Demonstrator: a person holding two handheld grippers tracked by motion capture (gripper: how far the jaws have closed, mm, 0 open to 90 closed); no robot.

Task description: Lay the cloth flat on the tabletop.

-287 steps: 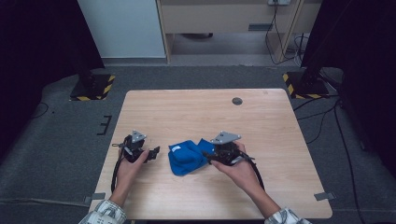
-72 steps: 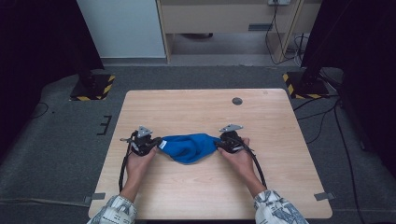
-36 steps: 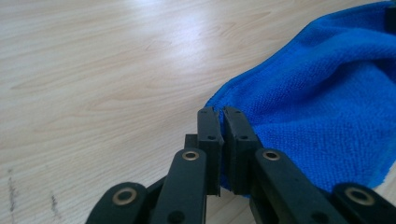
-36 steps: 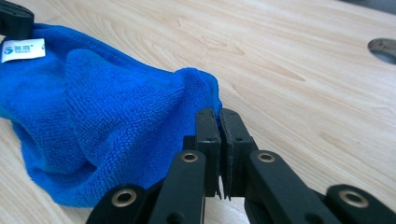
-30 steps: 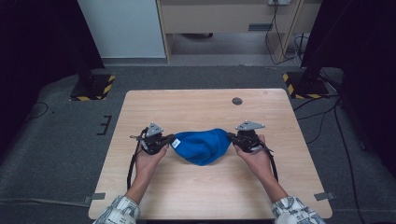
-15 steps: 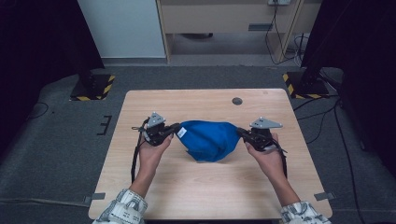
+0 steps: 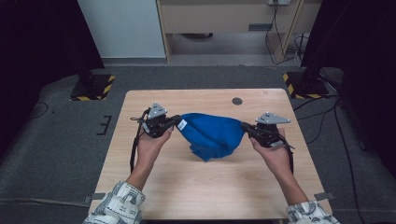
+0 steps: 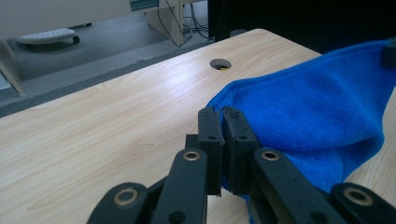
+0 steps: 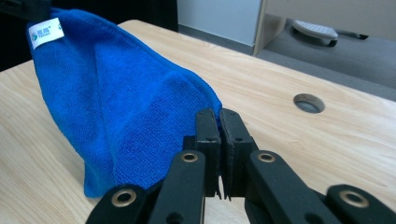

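Note:
A blue cloth (image 7: 211, 133) hangs stretched between my two grippers above the middle of the wooden table (image 7: 187, 182), its lower fold sagging toward the tabletop. My left gripper (image 7: 176, 121) is shut on the cloth's left corner, beside a small white label (image 7: 182, 124). In the left gripper view the cloth (image 8: 313, 116) spreads away to the right from the closed jaws of the left gripper (image 8: 222, 114). My right gripper (image 7: 243, 126) is shut on the opposite corner. The right gripper view shows the cloth (image 9: 116, 102) and its label (image 9: 45, 31) hanging left of the right gripper (image 9: 218, 115).
A round cable hole (image 7: 237, 101) sits in the table near its far edge, right of centre. Black stands with yellow-striped bases (image 7: 91, 87) stand on the grey floor at both far corners. A pale cabinet (image 7: 224, 16) is behind the table.
Both hands have risen and moved apart, lifting the cloth off the table and pulling it out wider between the grippers. Both grips stay closed on the cloth's corners.

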